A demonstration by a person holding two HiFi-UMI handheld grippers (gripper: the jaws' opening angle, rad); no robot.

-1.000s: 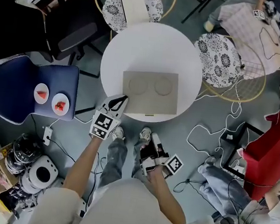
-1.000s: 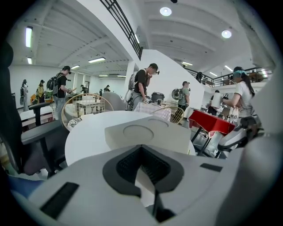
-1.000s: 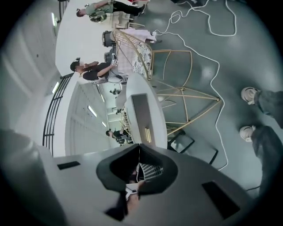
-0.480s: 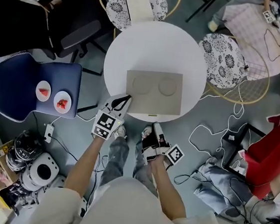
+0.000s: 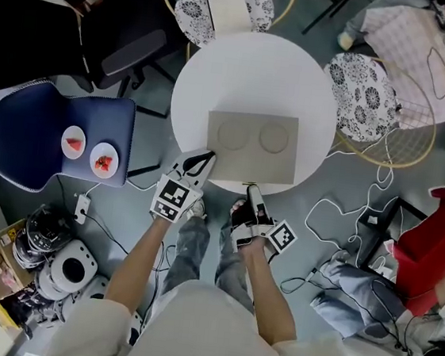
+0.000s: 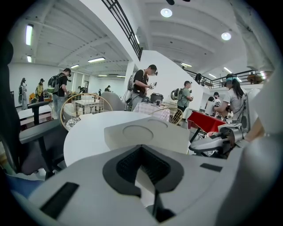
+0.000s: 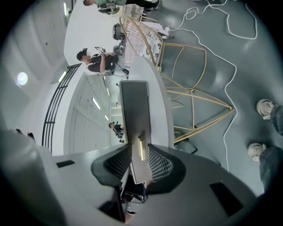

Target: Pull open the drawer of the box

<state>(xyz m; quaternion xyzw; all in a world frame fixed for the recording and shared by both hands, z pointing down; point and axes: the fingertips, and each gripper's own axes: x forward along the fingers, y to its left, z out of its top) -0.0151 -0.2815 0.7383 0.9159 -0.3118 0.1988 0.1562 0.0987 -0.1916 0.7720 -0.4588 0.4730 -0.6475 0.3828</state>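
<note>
Well off to the left, we see a blue chair [image 5: 19, 142] with two plates [image 5: 81, 135] of red food on its seat, standing apart from the round white worktop [image 5: 242, 72]. Next comes our left claw [image 5: 207, 156]. Its tips are pressed together with nothing between them, and they sit right at the near left corner of the box [image 5: 250, 148]; we cannot tell whether they touch it. The box is flat and grey, with two round dents in its lid. It lies on the near half of the worktop, its front face close to the worktop's near edge. The drawer [image 7: 135, 110] is in that front face and sits flush, not pulled out. Its small brass-coloured handle [image 7: 140, 149] sticks out toward us, about midway along the front. To the right of that, our right claw [image 5: 251, 192] is rolled on its side and points at the handle. Its jaws have just swung wide apart and then drawn in a little. They stand spread, one on each side of the handle, and the pads leave a gap to it on both sides, so nothing is gripped. Further right, a patterned stool [image 5: 363, 97] stands just beside the worktop on the grey floor [image 5: 124, 202].
</note>
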